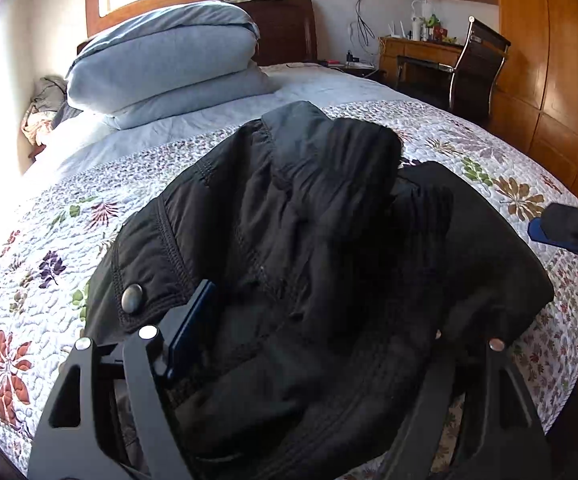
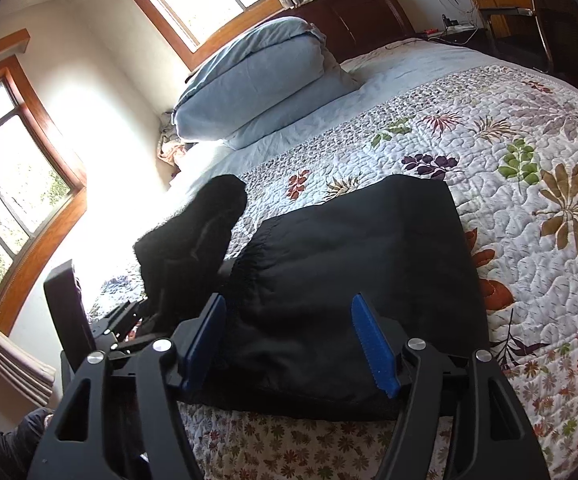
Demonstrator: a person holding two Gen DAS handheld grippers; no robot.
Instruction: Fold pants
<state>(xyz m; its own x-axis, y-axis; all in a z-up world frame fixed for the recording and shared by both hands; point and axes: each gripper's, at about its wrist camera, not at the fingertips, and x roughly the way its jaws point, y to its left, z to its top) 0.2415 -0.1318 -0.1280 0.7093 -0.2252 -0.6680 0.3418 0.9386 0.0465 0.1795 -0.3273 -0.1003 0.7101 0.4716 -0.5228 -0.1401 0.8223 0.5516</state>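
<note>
**Loose top flap is threatening to undo the fold**

The black pants (image 2: pixel 353 272) are lying bundled on the floral quilt (image 2: pixel 529 128) near the foot edge of the bed, closest to the person. In the right wrist view most of the garment is sitting as a fairly square folded block, but one end (image 2: pixel 205 220) is standing up in a hump on the window side instead of lying flat. In the left wrist view the waistband with its metal snap button (image 1: pixel 132 298) is lying toward the near left of the pile.

The left gripper (image 1: pixel 321 344) is standing wide, with pants cloth heaped between and over its fingers; the blue pad (image 1: pixel 193 328) on one side is showing beside the fabric, the other finger is largely buried, and no pinch is visible. The right gripper (image 2: pixel 289 344) is likewise spread, its blue pads (image 2: pixel 373 348) flanking the near edge of the folded block without pressing it.

The main risk is judged to be the draped cloth catching on the left fingers: pulling that gripper back could drag the upper layer with it and open the fold. The raised hump could also flop the wrong way and leave a lopsided stack. With nothing pinning the block, a tug might slide it toward the near edge of the bed.
</note>
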